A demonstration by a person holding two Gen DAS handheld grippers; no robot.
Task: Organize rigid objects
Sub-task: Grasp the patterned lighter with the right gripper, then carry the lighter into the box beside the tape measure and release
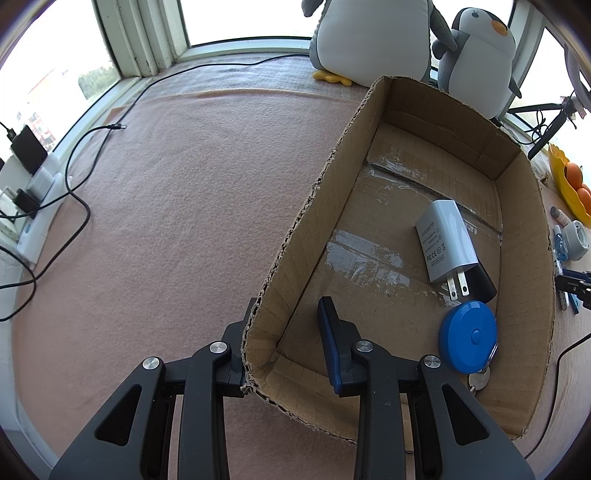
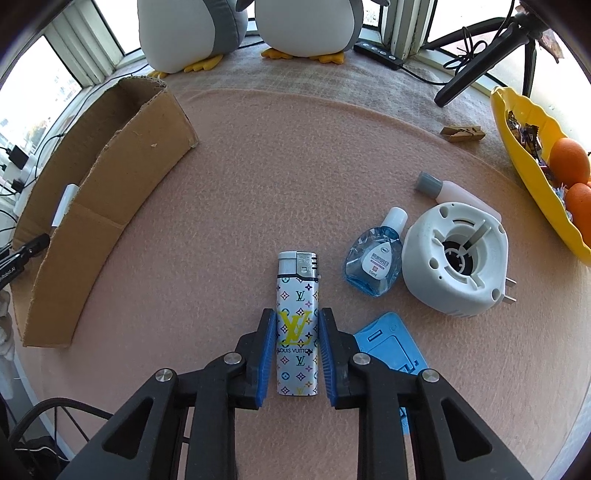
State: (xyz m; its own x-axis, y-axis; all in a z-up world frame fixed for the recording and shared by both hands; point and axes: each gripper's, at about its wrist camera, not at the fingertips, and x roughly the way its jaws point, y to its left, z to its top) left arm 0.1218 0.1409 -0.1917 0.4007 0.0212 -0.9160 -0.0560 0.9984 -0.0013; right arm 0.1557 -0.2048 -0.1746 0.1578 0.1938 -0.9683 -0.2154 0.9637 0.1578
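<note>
An open cardboard box [image 1: 306,221] stands on the pink felt. My left gripper [image 1: 288,306] is shut on its near corner, one finger outside the wall and one inside. Inside the box lie a white USB adapter [image 1: 447,240], a black piece [image 1: 484,284] and a blue tape measure [image 1: 467,334]. In the right wrist view a patterned white lighter [image 2: 297,295] lies flat on the felt. My right gripper [image 2: 296,314] is shut on its lower half, and its blue pads touch both long sides. The box [image 2: 110,206] sits to the left of it.
Right of the lighter lie an eye-drop bottle [image 2: 373,258], a white plug-in device [image 2: 454,254], a pink bottle with a grey cap [image 2: 454,195] and a blue flat item [image 2: 391,347]. A yellow bowl [image 2: 517,140] holds oranges. Two plush penguins [image 2: 306,26] and a clothespin [image 2: 463,133] lie beyond. Cables [image 1: 79,199] run at the left.
</note>
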